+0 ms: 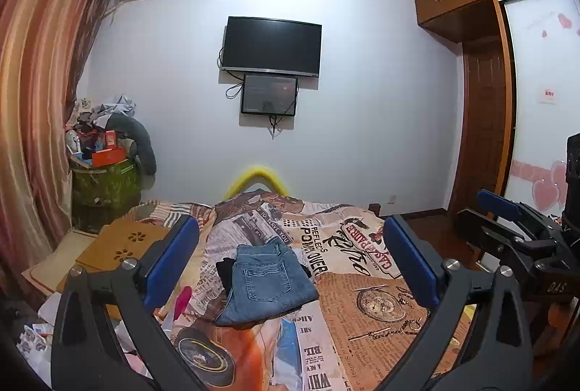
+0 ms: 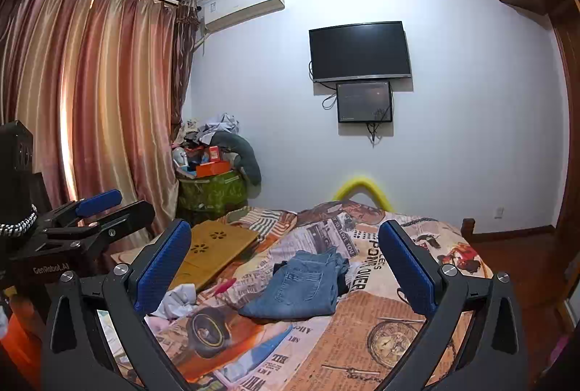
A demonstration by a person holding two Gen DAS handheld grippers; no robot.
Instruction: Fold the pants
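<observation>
Both our claws, the left gripper (image 1: 290, 260) and right gripper (image 2: 286, 264), hang spread apart and empty, with the folded blue jeans (image 1: 266, 284) lying ahead between their fingers on the newsprint bedspread (image 1: 362, 311). We judge only squaring the edges remains. The bedspread reads "POWER"; the left gripper's body, "GenRobot.AI".

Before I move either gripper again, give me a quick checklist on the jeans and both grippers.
1. Left gripper open and empty: ok.
2. Right gripper open and empty: ok.
3. Jeans folded into a compact stack on the bedspread: ok.
4. Both grippers clear of the jeans: ok.
5. Dark garment under the jeans, folded or loose: cannot tell.
6. Fold edges square: not ok, the upper layers look rumpled.
</observation>
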